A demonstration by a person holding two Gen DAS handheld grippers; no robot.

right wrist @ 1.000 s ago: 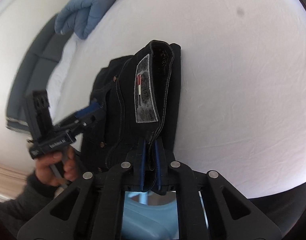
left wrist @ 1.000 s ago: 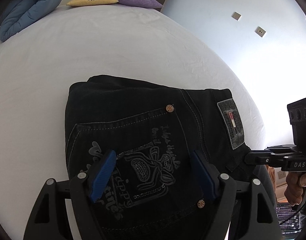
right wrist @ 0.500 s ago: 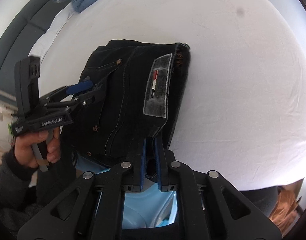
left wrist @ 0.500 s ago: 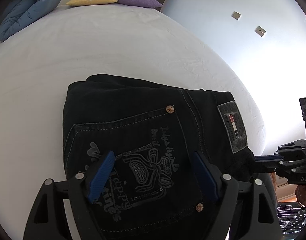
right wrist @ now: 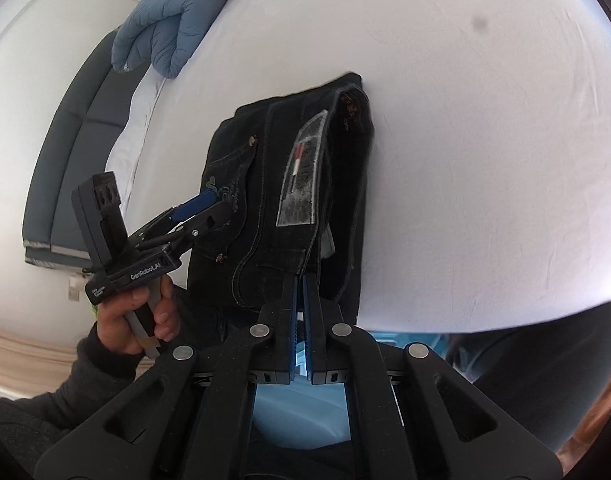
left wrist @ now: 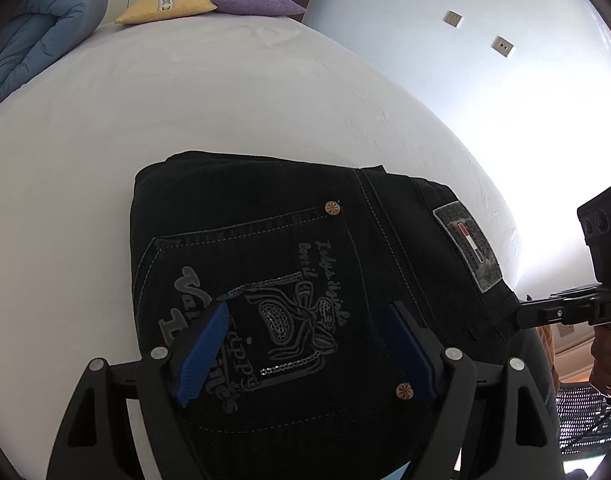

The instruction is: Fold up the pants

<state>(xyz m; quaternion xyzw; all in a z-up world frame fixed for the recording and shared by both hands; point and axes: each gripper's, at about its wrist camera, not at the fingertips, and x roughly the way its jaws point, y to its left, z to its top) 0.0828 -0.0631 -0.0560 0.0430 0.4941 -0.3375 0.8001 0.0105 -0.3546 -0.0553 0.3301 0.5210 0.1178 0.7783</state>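
Observation:
Black jeans lie folded on the white bed, back pocket with grey embroidery up, grey waistband label to the right. My left gripper hovers open just above the pocket, blue pads spread wide with nothing between them. My right gripper is shut on the near end of the jeans' waistband, which stands a little raised off the sheet. In the left wrist view the right gripper comes in from the right edge to the waistband corner. The right wrist view shows the left gripper over the pocket, held by a hand.
A rolled blue duvet lies at the far left of the bed, with a yellow pillow and a purple pillow at the far end. A dark grey sofa stands beside the bed. Wall sockets are on the right wall.
The right gripper has shifted and rolled slightly at the waistband end, keeping its hold; that end now stands more raised. The left gripper stays open over the pocket.

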